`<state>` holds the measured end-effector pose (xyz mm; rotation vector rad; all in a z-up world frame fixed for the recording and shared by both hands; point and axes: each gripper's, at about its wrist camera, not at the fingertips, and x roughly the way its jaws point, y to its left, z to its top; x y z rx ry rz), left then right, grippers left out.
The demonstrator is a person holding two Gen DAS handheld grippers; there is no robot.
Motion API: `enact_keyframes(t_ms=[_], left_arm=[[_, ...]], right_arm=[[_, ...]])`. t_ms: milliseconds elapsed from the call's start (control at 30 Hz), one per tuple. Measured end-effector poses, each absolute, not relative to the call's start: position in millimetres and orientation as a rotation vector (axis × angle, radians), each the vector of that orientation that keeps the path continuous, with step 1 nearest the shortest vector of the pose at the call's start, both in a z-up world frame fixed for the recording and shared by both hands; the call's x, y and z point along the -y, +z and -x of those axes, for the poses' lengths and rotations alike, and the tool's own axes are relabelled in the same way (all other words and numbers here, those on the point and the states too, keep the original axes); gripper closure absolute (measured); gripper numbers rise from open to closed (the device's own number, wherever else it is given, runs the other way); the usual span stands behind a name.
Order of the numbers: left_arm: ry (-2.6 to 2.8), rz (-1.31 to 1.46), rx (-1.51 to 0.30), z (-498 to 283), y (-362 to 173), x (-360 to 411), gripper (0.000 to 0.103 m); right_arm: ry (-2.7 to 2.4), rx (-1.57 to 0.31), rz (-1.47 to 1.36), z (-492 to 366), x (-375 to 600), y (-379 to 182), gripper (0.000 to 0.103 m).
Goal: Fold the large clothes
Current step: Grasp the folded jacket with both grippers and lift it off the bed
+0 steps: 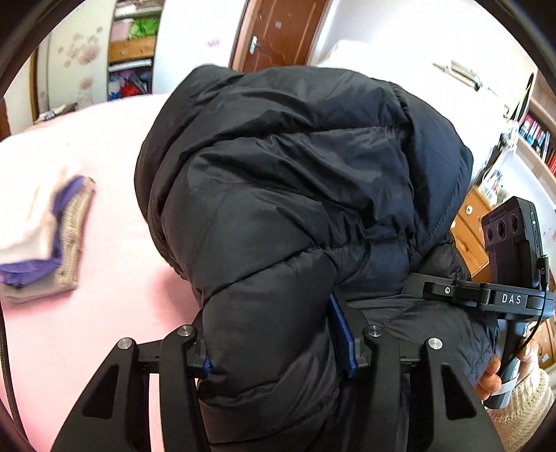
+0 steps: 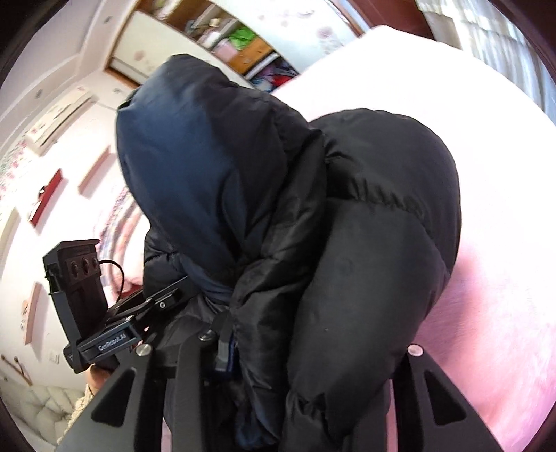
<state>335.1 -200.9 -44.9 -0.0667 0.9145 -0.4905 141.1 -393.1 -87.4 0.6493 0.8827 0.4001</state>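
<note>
A bulky black puffer jacket (image 1: pixel 295 194) is bunched up and held above a pink bed (image 1: pixel 114 306). My left gripper (image 1: pixel 274 351) is shut on a thick fold of the jacket, with a blue finger pad (image 1: pixel 342 337) pressed against it. My right gripper (image 2: pixel 305 365) is shut on another fold of the same jacket (image 2: pixel 365 243); its dark blue lining (image 2: pixel 180 146) faces the camera. Each gripper shows in the other's view, the right gripper (image 1: pixel 510 299) at the right edge, the left gripper (image 2: pixel 90 313) at the left.
A small stack of folded clothes (image 1: pixel 45 243), white, purple and grey, lies on the pink bed at the left. Behind are an open wardrobe with shelves (image 1: pixel 132 52), a brown door (image 1: pixel 278 31) and wooden drawers (image 1: pixel 469 236) at the right.
</note>
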Motion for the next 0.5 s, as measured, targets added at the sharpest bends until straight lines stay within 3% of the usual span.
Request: enact_keyframes(t_ms=[300,500], left_arm=[[-0.391,0.045,-0.756,-302,58,123,0.052],[-0.317,0.008,-0.69,-336,106,47,0.052]], right_arm=[[0.53,-0.766,-0.558,-126,333,9,0.069],[0.605,-0.716,-0.502,-178,256,47,0.069]])
